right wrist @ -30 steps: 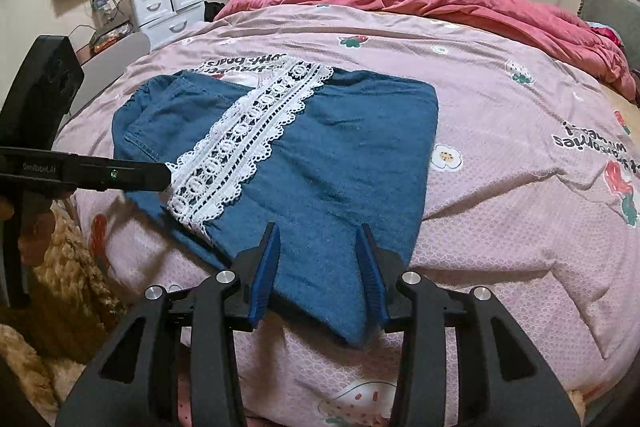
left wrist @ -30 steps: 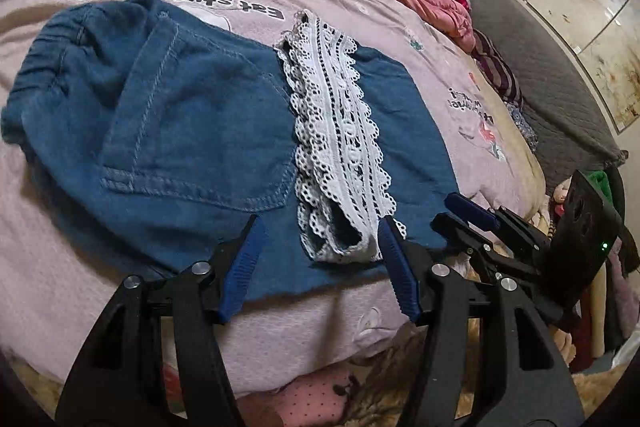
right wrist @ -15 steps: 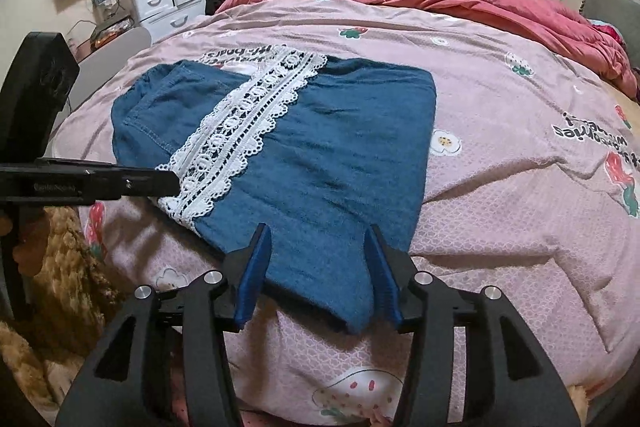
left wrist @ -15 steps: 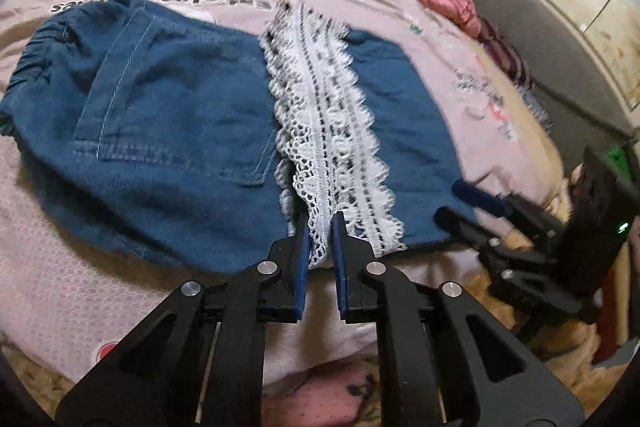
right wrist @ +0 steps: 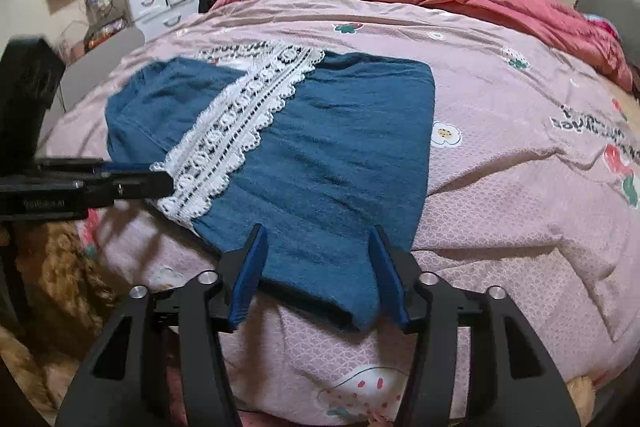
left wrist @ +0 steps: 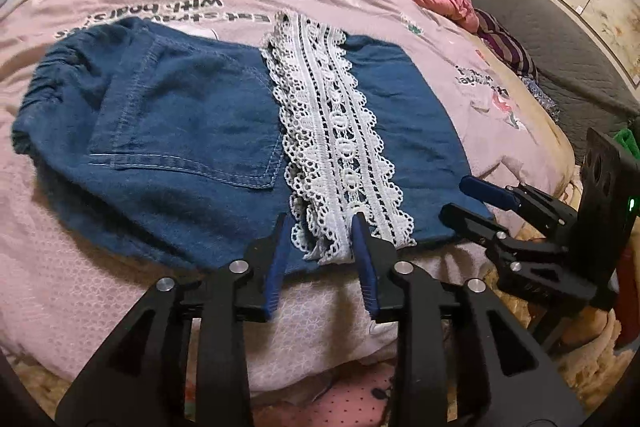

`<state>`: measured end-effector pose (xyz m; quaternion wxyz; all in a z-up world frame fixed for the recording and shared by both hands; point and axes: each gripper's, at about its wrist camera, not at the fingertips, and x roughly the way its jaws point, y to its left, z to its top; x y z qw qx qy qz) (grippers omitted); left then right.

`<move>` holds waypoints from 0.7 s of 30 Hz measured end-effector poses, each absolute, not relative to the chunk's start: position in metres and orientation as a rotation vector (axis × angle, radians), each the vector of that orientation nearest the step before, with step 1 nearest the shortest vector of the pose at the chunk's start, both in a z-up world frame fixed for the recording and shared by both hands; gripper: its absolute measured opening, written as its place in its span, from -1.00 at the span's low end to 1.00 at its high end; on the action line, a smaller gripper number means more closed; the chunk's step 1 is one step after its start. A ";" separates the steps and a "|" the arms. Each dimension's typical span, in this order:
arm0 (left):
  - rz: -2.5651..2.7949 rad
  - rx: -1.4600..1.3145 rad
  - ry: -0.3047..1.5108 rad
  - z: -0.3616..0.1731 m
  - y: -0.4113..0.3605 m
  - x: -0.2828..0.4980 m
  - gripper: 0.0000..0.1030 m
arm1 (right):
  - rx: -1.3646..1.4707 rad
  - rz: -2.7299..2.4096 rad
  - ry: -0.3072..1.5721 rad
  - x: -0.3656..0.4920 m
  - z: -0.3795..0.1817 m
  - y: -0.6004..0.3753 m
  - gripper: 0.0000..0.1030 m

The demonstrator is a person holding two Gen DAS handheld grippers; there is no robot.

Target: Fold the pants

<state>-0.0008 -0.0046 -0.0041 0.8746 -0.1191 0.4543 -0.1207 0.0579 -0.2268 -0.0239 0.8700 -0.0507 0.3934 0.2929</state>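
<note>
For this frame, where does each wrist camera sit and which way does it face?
Left wrist: behind the open left gripper, at the bed's near edge, facing the lace trim; the right gripper shows at right.
Right wrist: behind the open right gripper, facing the pants; the left gripper enters from the left.
Shared: pants, lace, pink bedspread.

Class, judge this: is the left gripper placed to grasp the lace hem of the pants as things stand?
Probably yes. The left gripper is open, its fingers straddling the near end of the lace hem, with nothing between them and the pants.
</note>
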 end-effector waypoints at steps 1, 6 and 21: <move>-0.253 -0.248 0.946 -0.003 -0.004 0.000 -0.51 | -0.087 0.616 0.825 0.058 -0.022 -0.229 0.10; -0.251 -0.264 0.929 0.003 0.002 -0.007 -0.43 | -0.066 0.597 0.807 0.055 -0.009 -0.232 0.25; -0.148 -0.354 0.832 0.028 0.056 -0.034 -0.07 | -0.058 0.593 0.771 0.053 0.020 -0.222 0.69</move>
